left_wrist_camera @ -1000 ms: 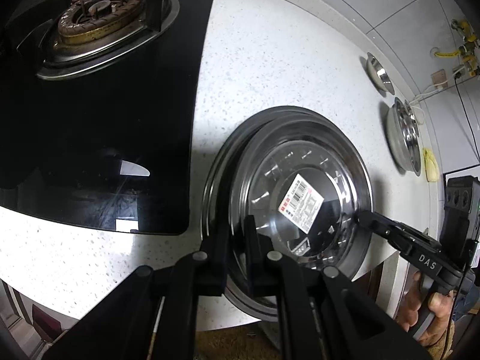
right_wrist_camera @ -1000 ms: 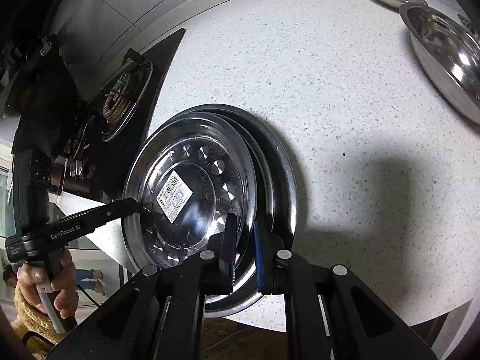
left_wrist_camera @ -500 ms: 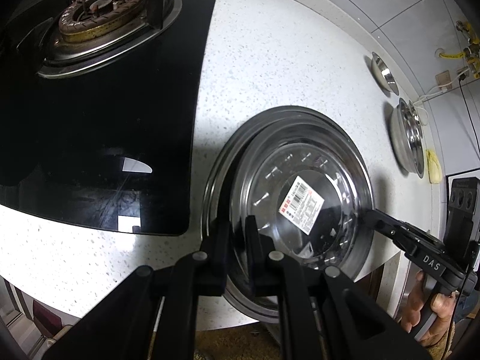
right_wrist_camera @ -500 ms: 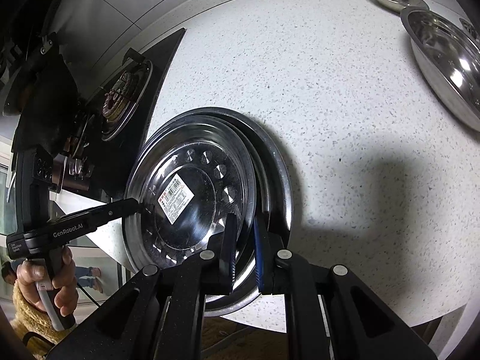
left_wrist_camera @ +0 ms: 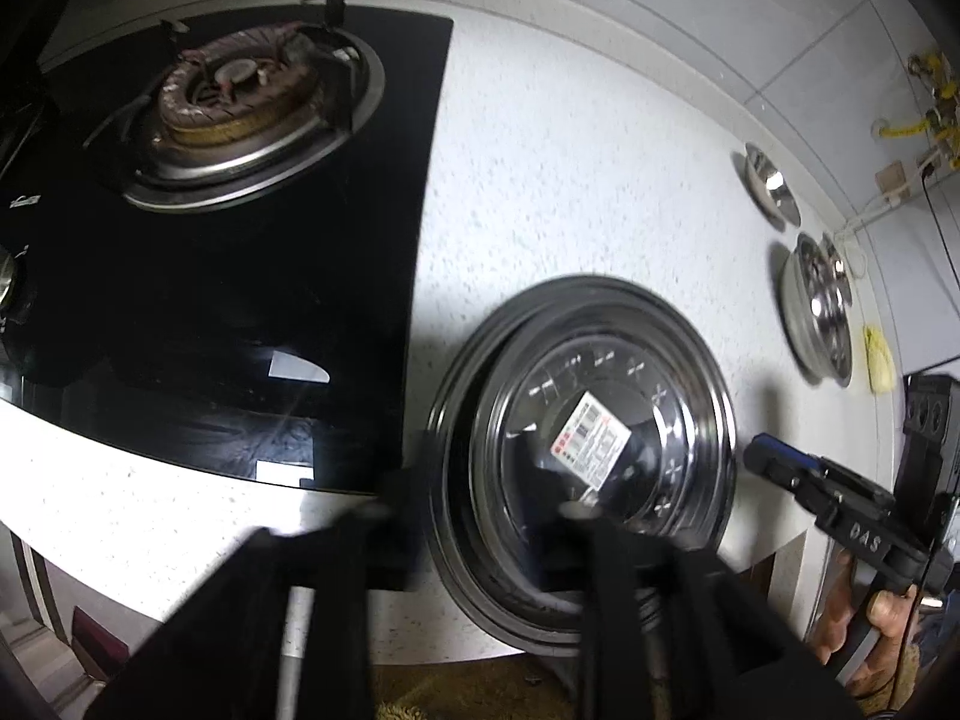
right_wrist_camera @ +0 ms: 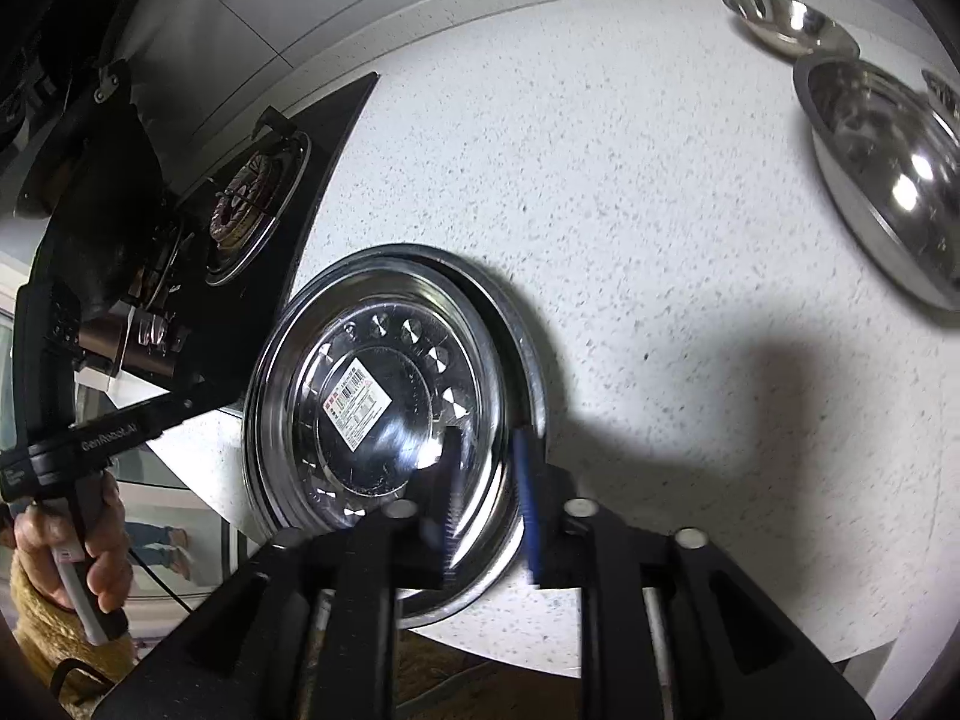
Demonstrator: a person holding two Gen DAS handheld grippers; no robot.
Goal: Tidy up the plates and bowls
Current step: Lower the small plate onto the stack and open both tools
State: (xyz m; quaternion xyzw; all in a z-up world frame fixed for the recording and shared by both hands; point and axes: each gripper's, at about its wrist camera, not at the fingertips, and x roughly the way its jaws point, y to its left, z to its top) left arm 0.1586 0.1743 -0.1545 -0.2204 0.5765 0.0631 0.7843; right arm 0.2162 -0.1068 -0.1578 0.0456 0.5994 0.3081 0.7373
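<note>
A steel plate with a barcode sticker [left_wrist_camera: 591, 450] [right_wrist_camera: 384, 414] lies nested on a larger steel plate [left_wrist_camera: 474, 360] [right_wrist_camera: 528, 348] near the front edge of the speckled counter. My left gripper [left_wrist_camera: 480, 516] is open, its fingers spread on either side of the stack's near-left rim. My right gripper [right_wrist_camera: 489, 492] is open too, its jaws astride the stack's right rim, and it shows in the left wrist view [left_wrist_camera: 780, 468] just off the rim. A large steel bowl [right_wrist_camera: 888, 180] [left_wrist_camera: 819, 312] and a small steel bowl [right_wrist_camera: 780, 18] [left_wrist_camera: 771, 183] stand at the far right.
A black glass hob with a gas burner [left_wrist_camera: 240, 114] [right_wrist_camera: 252, 204] fills the left of the counter, close beside the plates. A yellow cloth [left_wrist_camera: 879, 360] lies past the large bowl. The counter's front edge [left_wrist_camera: 180, 552] runs just below the plates.
Both grippers have opened and let go of the sticker plate's rim. The plate now rests in the larger plate. The left wrist view has pulled back a little.
</note>
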